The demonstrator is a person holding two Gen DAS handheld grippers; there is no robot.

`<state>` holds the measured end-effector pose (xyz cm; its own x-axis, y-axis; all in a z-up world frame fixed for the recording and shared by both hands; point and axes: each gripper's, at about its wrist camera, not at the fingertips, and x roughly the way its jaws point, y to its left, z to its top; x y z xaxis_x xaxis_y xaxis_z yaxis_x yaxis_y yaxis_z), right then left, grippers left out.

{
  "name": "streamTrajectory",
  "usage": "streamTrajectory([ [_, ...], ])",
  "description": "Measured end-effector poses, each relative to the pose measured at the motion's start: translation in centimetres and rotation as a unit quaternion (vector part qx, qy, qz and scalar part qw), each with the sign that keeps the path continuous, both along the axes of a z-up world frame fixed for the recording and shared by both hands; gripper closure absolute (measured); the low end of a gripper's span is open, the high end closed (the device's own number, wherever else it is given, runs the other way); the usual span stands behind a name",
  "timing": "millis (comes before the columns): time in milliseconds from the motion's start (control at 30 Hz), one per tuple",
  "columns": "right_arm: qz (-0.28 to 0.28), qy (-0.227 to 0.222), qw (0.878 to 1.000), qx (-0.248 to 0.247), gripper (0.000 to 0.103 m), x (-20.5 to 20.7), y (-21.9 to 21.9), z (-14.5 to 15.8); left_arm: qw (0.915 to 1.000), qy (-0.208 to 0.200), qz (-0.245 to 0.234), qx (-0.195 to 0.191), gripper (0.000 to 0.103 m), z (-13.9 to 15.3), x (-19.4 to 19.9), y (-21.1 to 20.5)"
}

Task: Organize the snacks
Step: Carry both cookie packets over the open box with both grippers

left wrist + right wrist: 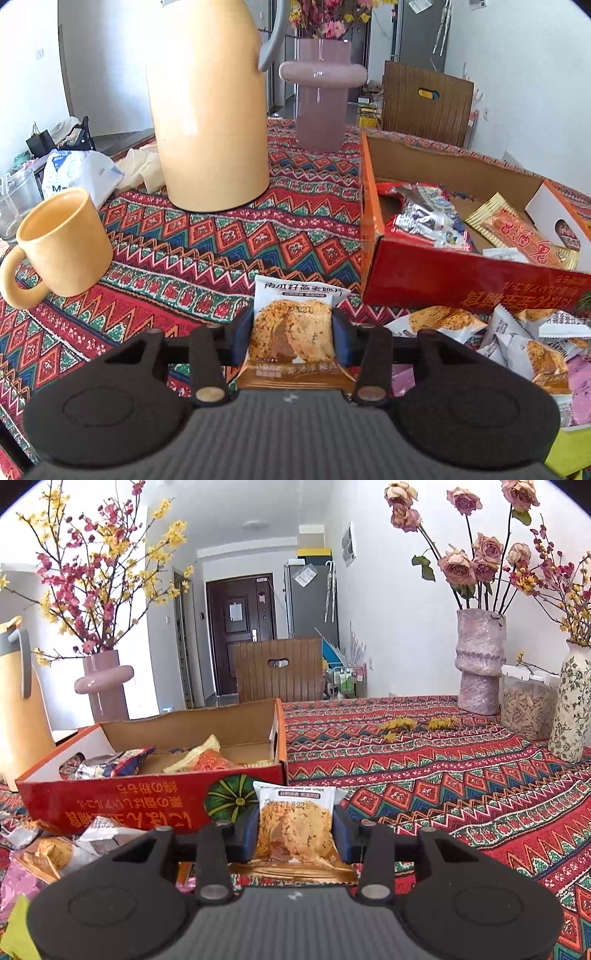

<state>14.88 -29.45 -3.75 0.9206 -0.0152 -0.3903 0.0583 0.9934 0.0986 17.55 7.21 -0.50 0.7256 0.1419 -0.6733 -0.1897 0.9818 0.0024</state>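
On my left camera, the left gripper (293, 341) is closed to a narrow gap on an oat crisp packet (295, 332), its blue pads pressing both side edges so the packet stands upright between them, the printed top end pointing away from me. Past it on the patterned surface (221, 236) stand a yellow mug (62, 240), a tall yellow thermos jug (210, 107) and a pink vase (321, 96). The red cardboard box (461, 280) sits toward the surface's far right side, open on top, with several wrapped snacks (428, 216) already lying inside. A loose pile of packets (517, 343) lies just in front of the box's near wall, close to my left gripper.

On my right camera, the right gripper (295, 834) is likewise narrowed on a second oat crisp packet (293, 827), gripped by its side edges and held upright. It hangs just before the box's (122, 805) near wall, by the corner with the green pumpkin print. More loose packets (55, 849) lie on the surface (461, 775) at the near left. Along the far right edge stand a textured purple vase (480, 661), a clear jar of seeds (526, 705) and a floral vase (572, 705).
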Motion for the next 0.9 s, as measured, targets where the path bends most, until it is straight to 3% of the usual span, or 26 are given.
streamTrajectory([
  [433, 0.044, -0.035, 0.998, -0.019, 0.063, -0.3, 1.7, 3.3, 0.9980, -0.054, -0.032, -0.007, 0.058, 3.4, -0.6, -2.5],
  [900, 0.073, -0.072, 0.995, -0.020, 0.063, 3.7, 5.4, 7.8, 0.9934, -0.100, -0.054, -0.012, 0.058, 7.1, 1.6, -6.1],
])
